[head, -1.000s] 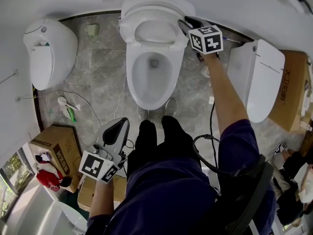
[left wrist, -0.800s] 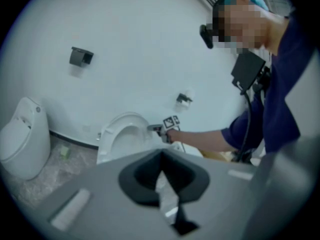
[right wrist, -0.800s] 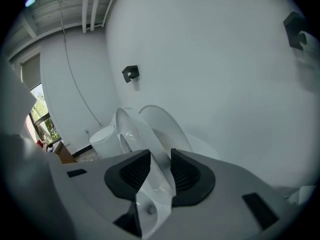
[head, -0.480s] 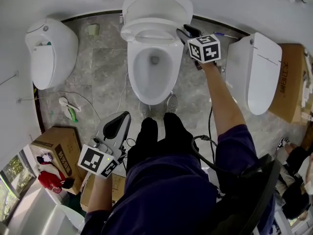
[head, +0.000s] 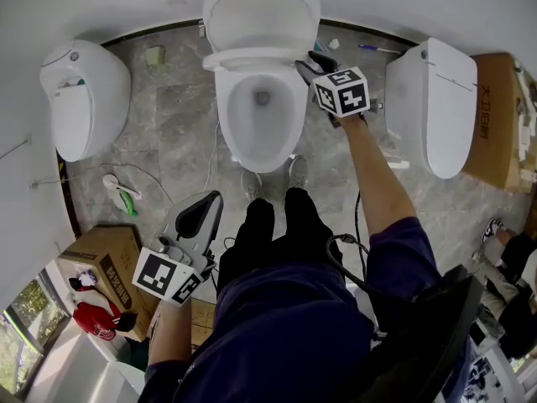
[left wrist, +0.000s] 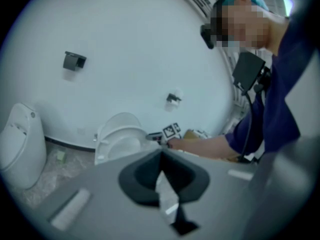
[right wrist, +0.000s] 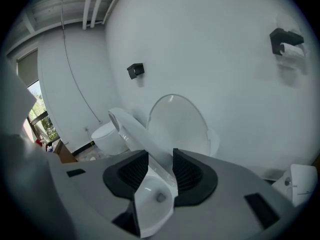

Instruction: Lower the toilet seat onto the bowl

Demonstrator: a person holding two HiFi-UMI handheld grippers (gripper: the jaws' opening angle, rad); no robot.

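Note:
The white toilet [head: 262, 107] stands against the far wall with its lid [head: 262, 15] upright. Its seat [head: 252, 60] is partway down, tilted over the bowl. My right gripper [head: 306, 61], below its marker cube [head: 341, 91], is at the seat's right edge. In the right gripper view the seat's rim [right wrist: 132, 131] runs between the pads of that gripper [right wrist: 160, 156]. The jaws have just been opening and a slight gap shows beside the left pad. My left gripper [head: 210, 201] hangs low by the person's left leg, shut and empty [left wrist: 161, 154], pointing toward the toilet [left wrist: 117, 139].
A second toilet [head: 84, 99] stands at the left and a third [head: 432, 107] at the right. Cardboard boxes [head: 96, 263] [head: 499, 116] sit at both sides. A green-handled brush [head: 122, 193] and cables lie on the stone floor. The person's shoes [head: 252, 187] are just before the bowl.
The right gripper has drawn back from the wall toward the person with the seat's rim between its jaws. The seat has tipped down from near the lid. The left gripper has hardly moved.

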